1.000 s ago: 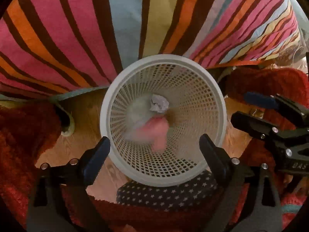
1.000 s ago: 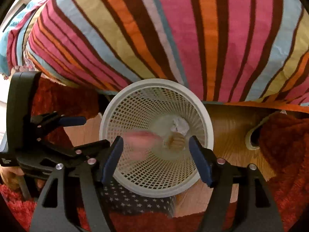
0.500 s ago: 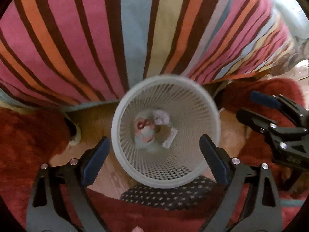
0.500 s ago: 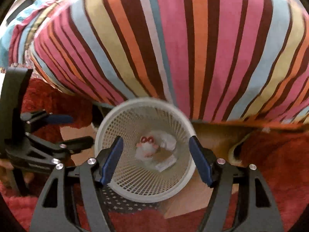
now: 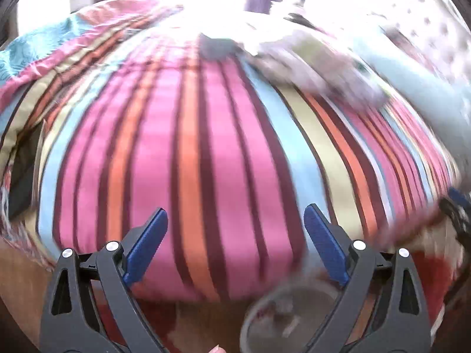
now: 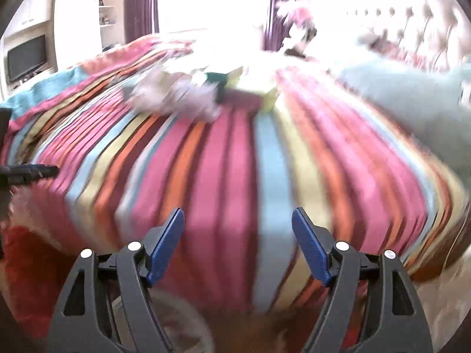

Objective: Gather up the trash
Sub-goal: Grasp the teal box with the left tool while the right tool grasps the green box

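My left gripper [image 5: 235,244] is open and empty, pointing at the striped bedspread [image 5: 212,153]. The white mesh basket [image 5: 282,317] shows blurred at the bottom of the left wrist view, between the fingers' bases and low right. My right gripper [image 6: 238,244] holds nothing and its jaws are opening. The basket's rim [image 6: 188,323] shows at the bottom left of the right wrist view. Blurred pale crumpled trash [image 6: 173,97] and a few boxes [image 6: 244,88] lie far back on the bed. The same litter [image 5: 318,67] appears in the left wrist view.
A pale blue pillow [image 6: 412,100] lies at the right by a tufted headboard [image 6: 412,20]. Red rug [image 6: 32,267] covers the floor near the basket. A TV [image 6: 26,56] and shelves stand far left. The other gripper [image 5: 456,214] shows at the right edge.
Both grippers rose and tilted up from over the basket toward the bed top. The basket slid to the bottom of both views. The dropped trash stayed inside it.
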Tool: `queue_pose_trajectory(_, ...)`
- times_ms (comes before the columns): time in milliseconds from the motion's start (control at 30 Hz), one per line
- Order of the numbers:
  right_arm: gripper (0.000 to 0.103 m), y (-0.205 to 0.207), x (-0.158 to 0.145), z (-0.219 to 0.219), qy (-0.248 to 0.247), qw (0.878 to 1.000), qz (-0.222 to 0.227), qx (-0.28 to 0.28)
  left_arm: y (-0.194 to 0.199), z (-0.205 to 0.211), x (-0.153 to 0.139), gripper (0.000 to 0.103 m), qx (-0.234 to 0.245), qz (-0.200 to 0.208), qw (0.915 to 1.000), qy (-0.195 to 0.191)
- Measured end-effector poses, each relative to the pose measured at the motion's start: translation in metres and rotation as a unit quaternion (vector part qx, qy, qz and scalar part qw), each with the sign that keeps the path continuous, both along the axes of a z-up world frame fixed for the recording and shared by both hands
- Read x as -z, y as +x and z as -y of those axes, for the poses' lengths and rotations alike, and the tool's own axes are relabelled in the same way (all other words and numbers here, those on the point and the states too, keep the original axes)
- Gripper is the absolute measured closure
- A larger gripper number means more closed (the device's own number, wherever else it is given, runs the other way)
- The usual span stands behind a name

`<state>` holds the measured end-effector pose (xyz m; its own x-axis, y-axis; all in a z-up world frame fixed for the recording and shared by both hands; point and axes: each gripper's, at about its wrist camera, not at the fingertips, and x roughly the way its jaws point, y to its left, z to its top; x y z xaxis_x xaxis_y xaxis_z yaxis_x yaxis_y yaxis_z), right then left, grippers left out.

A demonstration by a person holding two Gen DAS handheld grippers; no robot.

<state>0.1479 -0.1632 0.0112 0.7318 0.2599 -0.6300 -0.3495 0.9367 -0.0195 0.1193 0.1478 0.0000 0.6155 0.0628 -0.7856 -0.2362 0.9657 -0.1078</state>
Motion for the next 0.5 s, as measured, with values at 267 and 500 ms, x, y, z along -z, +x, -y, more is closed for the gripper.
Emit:
queue_pose_trajectory(267,0.026,0.133,-0.012,-0.015,-0.098,0.992,0.045,-0.059,0.136,-0.055,-0.04,0.012,-0.094,0.029,0.9949,0.024)
queue_pose_trajectory(500,0.022,0.188,-0.015,-0.039,-0.125,0.98,0.046,-0.146,0.218,-0.067,-0.032,0.012,-0.103,0.009,0.9943,0.025)
